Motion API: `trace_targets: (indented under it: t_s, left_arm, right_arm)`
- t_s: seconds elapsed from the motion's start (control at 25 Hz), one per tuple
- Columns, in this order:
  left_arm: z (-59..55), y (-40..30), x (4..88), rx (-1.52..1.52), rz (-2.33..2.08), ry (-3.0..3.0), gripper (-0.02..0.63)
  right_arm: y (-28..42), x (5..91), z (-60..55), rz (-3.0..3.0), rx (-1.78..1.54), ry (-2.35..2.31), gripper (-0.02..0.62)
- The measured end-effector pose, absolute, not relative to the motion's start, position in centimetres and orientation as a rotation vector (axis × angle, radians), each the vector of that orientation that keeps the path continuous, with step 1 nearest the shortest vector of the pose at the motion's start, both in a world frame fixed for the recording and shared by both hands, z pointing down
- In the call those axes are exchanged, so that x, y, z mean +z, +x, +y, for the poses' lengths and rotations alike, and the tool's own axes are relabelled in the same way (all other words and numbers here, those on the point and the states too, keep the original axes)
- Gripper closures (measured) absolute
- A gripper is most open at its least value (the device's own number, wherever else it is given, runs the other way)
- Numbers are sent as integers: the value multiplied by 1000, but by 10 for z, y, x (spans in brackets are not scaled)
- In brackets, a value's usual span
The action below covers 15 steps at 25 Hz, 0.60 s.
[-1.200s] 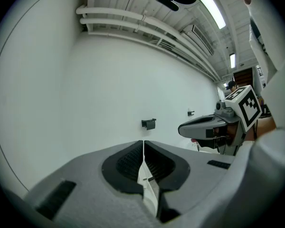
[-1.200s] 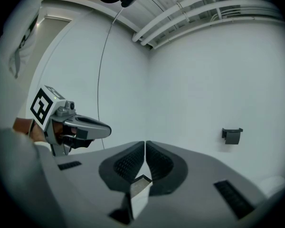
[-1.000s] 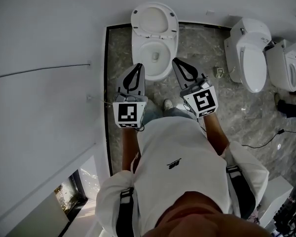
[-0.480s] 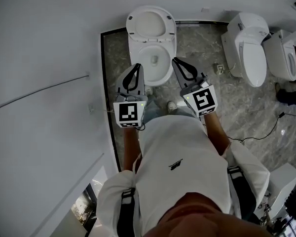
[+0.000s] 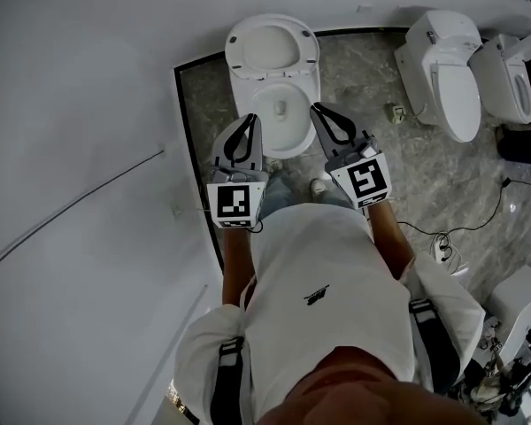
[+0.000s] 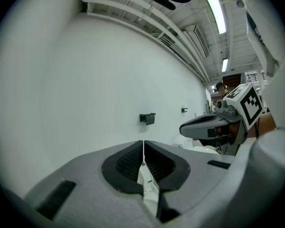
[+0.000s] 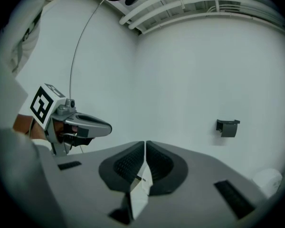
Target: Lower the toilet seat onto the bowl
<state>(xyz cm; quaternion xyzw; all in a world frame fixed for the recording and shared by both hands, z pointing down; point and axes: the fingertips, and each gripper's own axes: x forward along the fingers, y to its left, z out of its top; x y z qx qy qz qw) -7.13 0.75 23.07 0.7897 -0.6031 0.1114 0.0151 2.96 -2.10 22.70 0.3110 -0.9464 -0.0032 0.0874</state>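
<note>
The toilet seat (image 5: 273, 44) stands raised behind the toilet bowl (image 5: 283, 118), tipped back toward the wall; the bowl is uncovered and shows only its white inside. The left gripper (image 5: 250, 119) hovers over the bowl's left rim with its jaws pressed together on nothing; the right gripper (image 5: 318, 109) hangs at the bowl's right rim, jaws likewise closed and empty. Two more white toilets (image 5: 453, 69) stand well to the right of the bowl; a black cable (image 5: 478, 233) trails over the marble floor (image 5: 372, 87) on that same side.
</note>
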Motion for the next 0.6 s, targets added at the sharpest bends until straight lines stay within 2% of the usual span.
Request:
trace_targets:
  t_s: [0.6]
  left_arm:
    - [-39, -122, 253, 357, -1660, 2584, 574]
  right_arm:
    - [-13, 250, -54, -2683, 48, 1150, 561]
